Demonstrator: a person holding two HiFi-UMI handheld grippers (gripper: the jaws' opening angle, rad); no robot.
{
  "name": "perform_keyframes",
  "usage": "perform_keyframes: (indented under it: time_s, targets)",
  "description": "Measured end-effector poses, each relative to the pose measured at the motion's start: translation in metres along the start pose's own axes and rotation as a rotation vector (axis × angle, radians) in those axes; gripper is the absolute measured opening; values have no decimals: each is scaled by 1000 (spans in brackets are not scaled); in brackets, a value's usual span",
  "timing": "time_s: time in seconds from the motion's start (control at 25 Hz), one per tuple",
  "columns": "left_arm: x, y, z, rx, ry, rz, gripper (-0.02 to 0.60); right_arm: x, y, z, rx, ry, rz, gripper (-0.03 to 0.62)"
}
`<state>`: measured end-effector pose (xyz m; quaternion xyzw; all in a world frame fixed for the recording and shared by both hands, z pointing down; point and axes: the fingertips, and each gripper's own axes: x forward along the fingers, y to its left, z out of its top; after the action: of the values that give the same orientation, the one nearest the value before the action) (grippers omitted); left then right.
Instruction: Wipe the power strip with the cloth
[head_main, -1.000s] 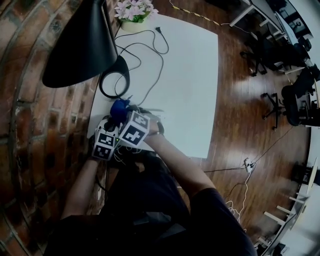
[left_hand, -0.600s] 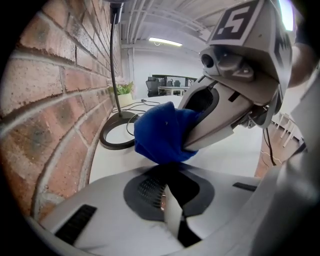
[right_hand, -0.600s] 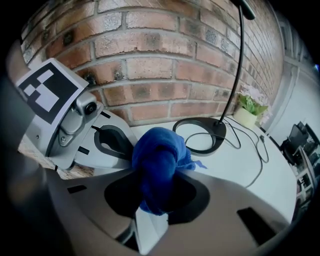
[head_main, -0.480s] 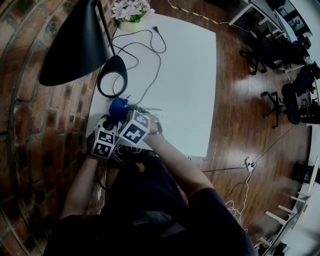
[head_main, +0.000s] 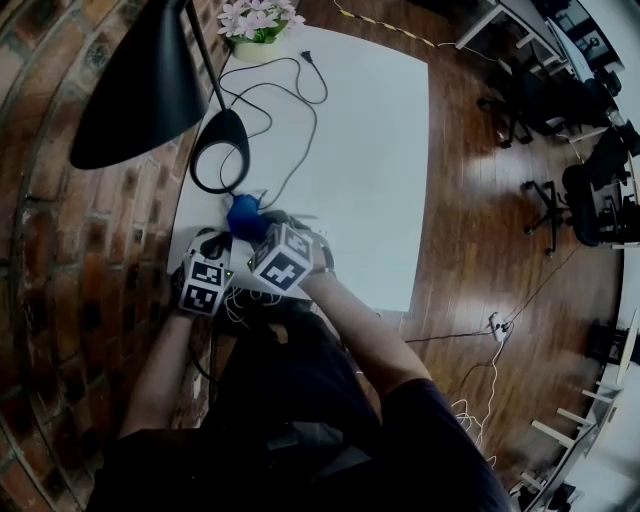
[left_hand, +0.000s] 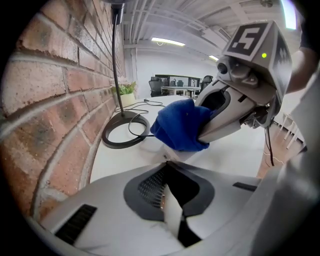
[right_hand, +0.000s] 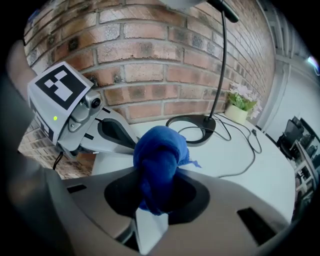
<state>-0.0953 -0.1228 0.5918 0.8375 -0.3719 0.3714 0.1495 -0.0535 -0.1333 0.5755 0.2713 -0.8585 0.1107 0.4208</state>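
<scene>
One blue cloth (right_hand: 159, 155) clamped in the right gripper (right_hand: 155, 197) — just beyond the shut left gripper (left_hand: 166, 167).

The head view was dim and vignetted. The red brick wall (head_main: 60, 250) sank toward black, while the white rectangular counter (head_main: 370, 150) stood out bright and the glossy brown wooden floor (head_main: 480, 200) carried pale glare. Straight lines bowed at the edges. Both gripper views were brighter, lit by white ceiling strip lights (left_hand: 167, 41) — fisheye-curved, with black corners. The blue crumpled cloth (right_hand: 159, 165) was evenly lit and fairly sharp; the nearest grey plastic was soft.
</scene>
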Motion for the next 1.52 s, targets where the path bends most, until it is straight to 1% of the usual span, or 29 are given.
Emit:
perform_keyframes:
  time_s: [0.32, 0.52, 0.76, 1.04, 1.12, 1.2, 1.28, 1.44, 1.52]
  targets:
    - [0, -1, -1, -13, 6, 13, 9, -25, -21, -29, 47, -48, -81, 104]
    - [0, -1, -1, -12, 4, 22, 9, -42, -33, -51, 85, -55, -138, 105]
    - [0, -1, 0, -35, 3, 27, 9, -64, -44, -71, 86, -91, -208, 104]
    - [2, 0, -1, -34, 2, 32, 9, -86, -58, -103, 157, -79, -258, 104]
    - [1, 0, -2, -32, 3, 32, 9, -92, -61, -114, 184, -55, -267, 104]
    - [1, 0, -3, -34, 2, 30, 9, -96, -65, -135, 193, 23, -276, 101]
    - [1, -1, -3, -34, 3, 29, 9, -102, -70, -158, 181, 98, -299, 99]
    - [2, 0, -2, -25, 4, 27, 9, -122, -78, -198, 203, 191, -338, 98]
    - [2, -1, -2, -25, 3, 28, 9, -128, -79, -213, 181, 239, -346, 98]
